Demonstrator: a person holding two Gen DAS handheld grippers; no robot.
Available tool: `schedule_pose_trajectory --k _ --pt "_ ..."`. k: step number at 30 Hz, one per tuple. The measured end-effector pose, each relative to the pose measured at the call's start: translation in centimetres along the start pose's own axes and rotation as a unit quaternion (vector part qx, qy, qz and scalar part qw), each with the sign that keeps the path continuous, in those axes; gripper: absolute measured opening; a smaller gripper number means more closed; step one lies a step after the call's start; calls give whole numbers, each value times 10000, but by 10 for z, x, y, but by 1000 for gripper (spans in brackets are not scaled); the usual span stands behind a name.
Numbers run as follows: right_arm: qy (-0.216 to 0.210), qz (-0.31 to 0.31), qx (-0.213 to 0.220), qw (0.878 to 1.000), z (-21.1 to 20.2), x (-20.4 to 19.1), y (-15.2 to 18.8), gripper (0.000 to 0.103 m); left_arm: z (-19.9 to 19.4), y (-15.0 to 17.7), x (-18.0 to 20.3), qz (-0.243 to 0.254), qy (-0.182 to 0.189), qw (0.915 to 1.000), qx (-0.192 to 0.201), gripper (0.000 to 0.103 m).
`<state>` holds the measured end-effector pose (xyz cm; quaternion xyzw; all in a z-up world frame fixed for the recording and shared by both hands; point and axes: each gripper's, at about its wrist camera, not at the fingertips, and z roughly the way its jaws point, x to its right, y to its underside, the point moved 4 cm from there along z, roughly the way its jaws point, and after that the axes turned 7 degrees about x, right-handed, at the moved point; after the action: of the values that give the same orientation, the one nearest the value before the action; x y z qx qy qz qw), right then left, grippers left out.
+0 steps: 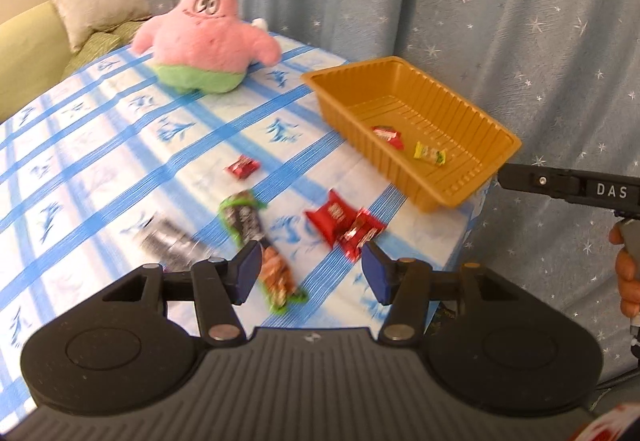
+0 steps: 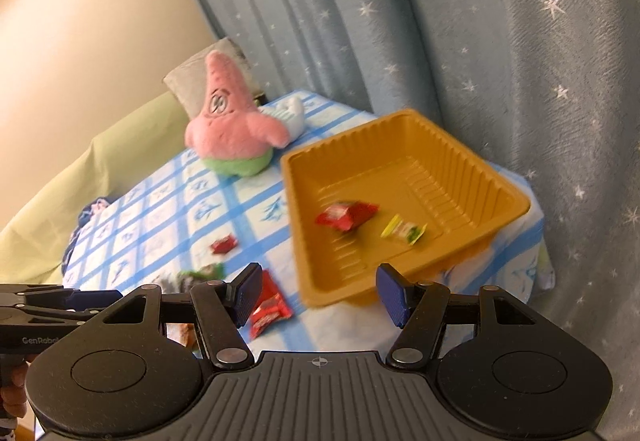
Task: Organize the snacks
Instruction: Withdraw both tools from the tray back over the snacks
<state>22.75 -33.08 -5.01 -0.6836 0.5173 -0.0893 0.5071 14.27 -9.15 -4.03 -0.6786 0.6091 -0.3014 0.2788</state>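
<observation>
Both tongs, left gripper [image 1: 308, 267] and right gripper [image 2: 318, 293], are held wide, empty; red wrappers [image 1: 344, 223] beneath risk being scattered if approached hastily.

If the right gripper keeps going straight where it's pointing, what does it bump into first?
Probably the near wall of the orange ribbed plastic tray. The open right gripper has nothing between its jaws and aims at that edge, though depth is hard to judge.

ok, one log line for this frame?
tray: red snack, yellow snack inside | table: snacks loose | left gripper, right gripper: jaws open, empty
</observation>
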Motion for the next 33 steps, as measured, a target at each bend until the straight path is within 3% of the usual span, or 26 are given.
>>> schedule_pose_trajectory --k 17,27,33 --pt "-413 -257 -609 9970 0 -53 56 63 -45 48 -51 -553 -702 9960 -92 52" --pt "-482 -327 -929 9940 19 -59 74 63 -53 65 -69 -771 -1030 9916 -134 52" --pt "-397 -328 -1008 9936 30 -58 78 63 -52 72 -76 -603 -1205 9908 -107 52"
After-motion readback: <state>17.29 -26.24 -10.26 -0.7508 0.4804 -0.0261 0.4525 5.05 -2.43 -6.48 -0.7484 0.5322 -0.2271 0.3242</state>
